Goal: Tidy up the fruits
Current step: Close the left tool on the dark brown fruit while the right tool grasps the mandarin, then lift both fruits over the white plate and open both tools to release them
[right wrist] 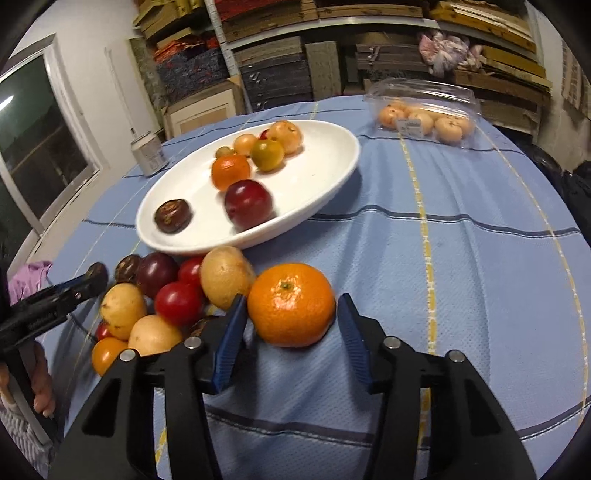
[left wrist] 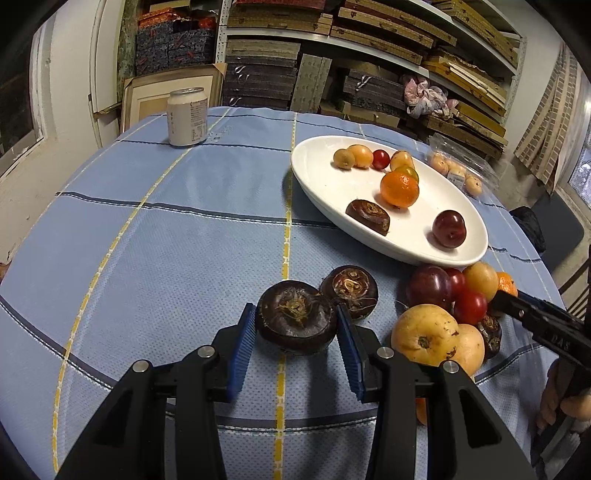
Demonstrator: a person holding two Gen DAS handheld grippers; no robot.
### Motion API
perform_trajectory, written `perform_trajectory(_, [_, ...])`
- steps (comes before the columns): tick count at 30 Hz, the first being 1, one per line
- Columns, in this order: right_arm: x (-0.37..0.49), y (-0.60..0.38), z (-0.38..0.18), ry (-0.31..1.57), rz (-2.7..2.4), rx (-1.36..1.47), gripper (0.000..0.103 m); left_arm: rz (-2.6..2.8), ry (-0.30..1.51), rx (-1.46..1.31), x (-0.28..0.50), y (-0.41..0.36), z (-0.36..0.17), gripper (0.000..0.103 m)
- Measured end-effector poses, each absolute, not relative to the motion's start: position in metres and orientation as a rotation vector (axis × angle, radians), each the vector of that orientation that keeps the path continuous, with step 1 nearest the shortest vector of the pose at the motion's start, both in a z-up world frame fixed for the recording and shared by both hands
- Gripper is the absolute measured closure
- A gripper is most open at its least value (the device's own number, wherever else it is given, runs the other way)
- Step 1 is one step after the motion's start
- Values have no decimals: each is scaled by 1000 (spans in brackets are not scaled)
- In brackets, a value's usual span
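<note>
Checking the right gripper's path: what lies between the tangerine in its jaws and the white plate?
Only bare blue tablecloth separates the tangerine from the white plate, per the right wrist view.

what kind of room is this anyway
Probably a storeroom doubling as a dining spot: metal shelves stacked with flat patterned boxes, and a round table under a blue checked cloth holding a white oval fruit plate.
</note>
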State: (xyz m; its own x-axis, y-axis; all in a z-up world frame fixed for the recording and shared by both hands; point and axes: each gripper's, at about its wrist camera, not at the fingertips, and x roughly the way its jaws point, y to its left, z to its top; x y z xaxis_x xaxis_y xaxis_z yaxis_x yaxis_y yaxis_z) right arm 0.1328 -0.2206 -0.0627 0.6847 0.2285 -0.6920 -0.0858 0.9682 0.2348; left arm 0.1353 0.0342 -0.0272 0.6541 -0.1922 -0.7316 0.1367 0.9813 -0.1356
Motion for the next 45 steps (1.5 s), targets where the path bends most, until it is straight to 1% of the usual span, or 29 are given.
perform_trajectory(3, [143,-228,-70,842,168,226,50,-187,841,-63,135,33,-29,59])
perform_trajectory(4, [142,-228,-68,834,168,225,50,-186,843,-61,136,32,-29,59])
perform_trajectory(6, [140,-224,-67,836,167,200,55,-183,845,-62,136,33,-30,59])
perform_trajectory(9, [140,-224,-68,834,168,202,56,-181,849,-64,136,34,-31,59])
perform_trajectory(15, [128,-225,-68,830,193,214,56,-188,833,-49,132,31,-29,59])
perform_trajectory(20, [105,-225,-59,784,230,259,56,-210,785,-44,111,25,-17,59])
perform_trajectory(25, [84,-215,-49,735,275,267,56,-219,739,-29,92,17,-8,59])
perform_trajectory(31, [64,-194,-45,723,334,249,56,-248,703,6,74,1,-3,59])
perform_trajectory(45, [64,-188,-48,737,352,230,56,-230,704,23,77,1,-3,59])
